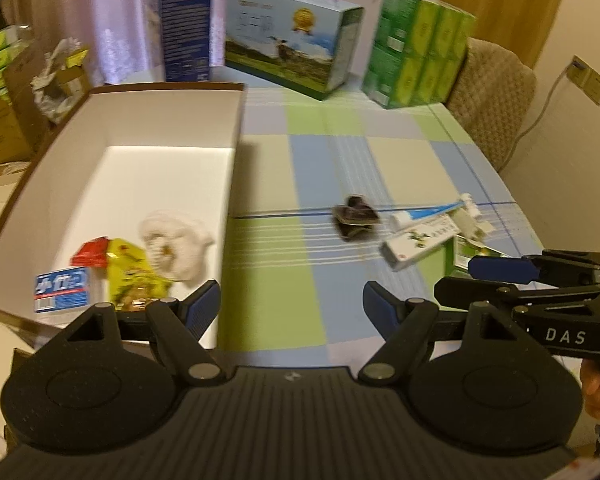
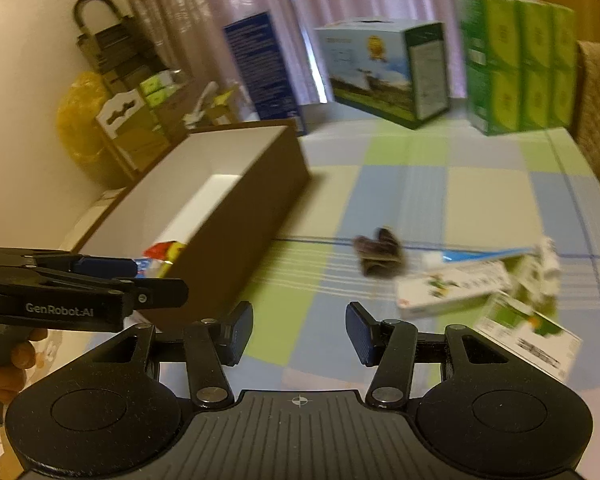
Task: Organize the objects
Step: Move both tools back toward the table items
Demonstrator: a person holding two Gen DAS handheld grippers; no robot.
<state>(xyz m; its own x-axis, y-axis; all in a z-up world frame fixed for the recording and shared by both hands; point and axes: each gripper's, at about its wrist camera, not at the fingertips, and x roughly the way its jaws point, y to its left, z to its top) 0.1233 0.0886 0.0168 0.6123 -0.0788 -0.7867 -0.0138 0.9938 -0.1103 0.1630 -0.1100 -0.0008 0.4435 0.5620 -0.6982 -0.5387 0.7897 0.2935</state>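
**Now hovering, both jaws wide and empty**

Currently holding nothing in the left gripper [image 1: 292,306], jaws spread wide, hanging over the near right edge of the open box [image 1: 238,120]. Likewise gaping empty at the right gripper [image 2: 299,334], floating above bare checked tablecloth [image 2: 480,196] just beside the box's brown wall. Lying inside the box at its near end: a blue-and-white packet [image 1: 62,289], a yellow snack bag [image 1: 134,276], a white crumpled wad [image 1: 176,240]. Sitting out on the cloth, well apart from the box: a dark wrapper [image 1: 356,214], and beyond it a toothpaste box [image 1: 420,242] amid blurred green-and-white packs near the table's right edge. Leaving open cloth between box wall and wrapper. Standing along the far edge: cartons [image 1: 292,54].
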